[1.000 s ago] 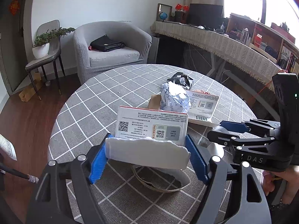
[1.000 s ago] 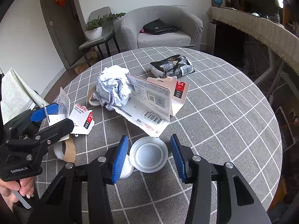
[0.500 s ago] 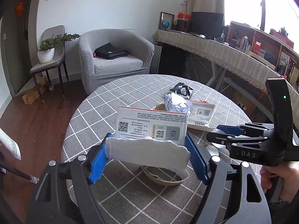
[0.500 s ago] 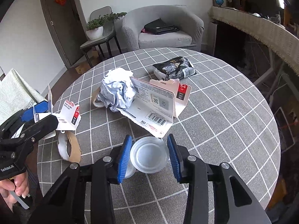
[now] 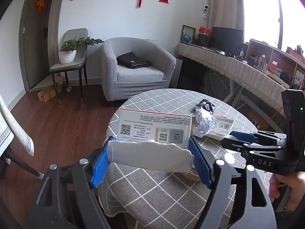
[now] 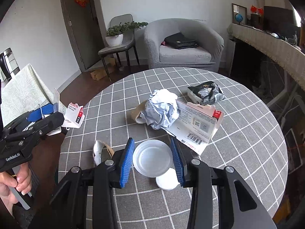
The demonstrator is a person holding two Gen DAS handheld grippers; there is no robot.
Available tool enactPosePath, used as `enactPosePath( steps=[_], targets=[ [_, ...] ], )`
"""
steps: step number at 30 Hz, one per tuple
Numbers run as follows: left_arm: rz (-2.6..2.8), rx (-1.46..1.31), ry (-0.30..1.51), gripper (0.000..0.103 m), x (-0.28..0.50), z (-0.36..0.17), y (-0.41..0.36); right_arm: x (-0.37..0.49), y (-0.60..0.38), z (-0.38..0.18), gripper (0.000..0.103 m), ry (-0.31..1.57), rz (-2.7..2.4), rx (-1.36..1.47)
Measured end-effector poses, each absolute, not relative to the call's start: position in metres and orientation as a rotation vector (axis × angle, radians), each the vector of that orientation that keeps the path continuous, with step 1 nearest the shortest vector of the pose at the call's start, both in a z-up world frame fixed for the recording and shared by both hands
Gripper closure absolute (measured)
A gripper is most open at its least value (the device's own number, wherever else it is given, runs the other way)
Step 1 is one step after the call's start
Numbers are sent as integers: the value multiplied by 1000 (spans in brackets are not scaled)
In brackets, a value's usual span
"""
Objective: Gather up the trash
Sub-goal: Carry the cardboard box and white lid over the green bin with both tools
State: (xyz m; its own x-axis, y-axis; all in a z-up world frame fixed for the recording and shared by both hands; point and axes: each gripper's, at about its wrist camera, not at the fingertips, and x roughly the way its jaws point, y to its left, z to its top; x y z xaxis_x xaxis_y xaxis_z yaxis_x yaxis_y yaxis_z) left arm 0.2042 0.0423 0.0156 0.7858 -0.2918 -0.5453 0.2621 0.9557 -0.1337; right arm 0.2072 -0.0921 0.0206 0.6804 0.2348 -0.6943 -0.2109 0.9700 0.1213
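Above the checked desk (image 6: 238,133), we lift a torn card package (image 5: 152,133) pinched in our left hand-held gripper (image 5: 150,160) and a clear plastic lid (image 6: 152,157) clamped in the right hand-held gripper (image 6: 152,162).

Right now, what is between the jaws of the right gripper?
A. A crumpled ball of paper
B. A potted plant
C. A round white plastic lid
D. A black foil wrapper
C: in the right wrist view the blue pads of the right gripper press on both sides of the round white plastic lid, while the crumpled paper ball and the black foil wrapper lie on the table.
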Motion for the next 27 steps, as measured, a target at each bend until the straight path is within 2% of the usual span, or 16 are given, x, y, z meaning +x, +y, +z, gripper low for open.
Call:
enactPosePath(
  steps=[15, 27],
  targets=[
    [-140, -134, 569, 24, 177, 22, 117, 196, -38, 32, 63, 744, 384, 17],
    [-16, -159, 650, 24, 168, -13, 175, 195, 18, 30, 63, 746, 486, 2]
  ],
)
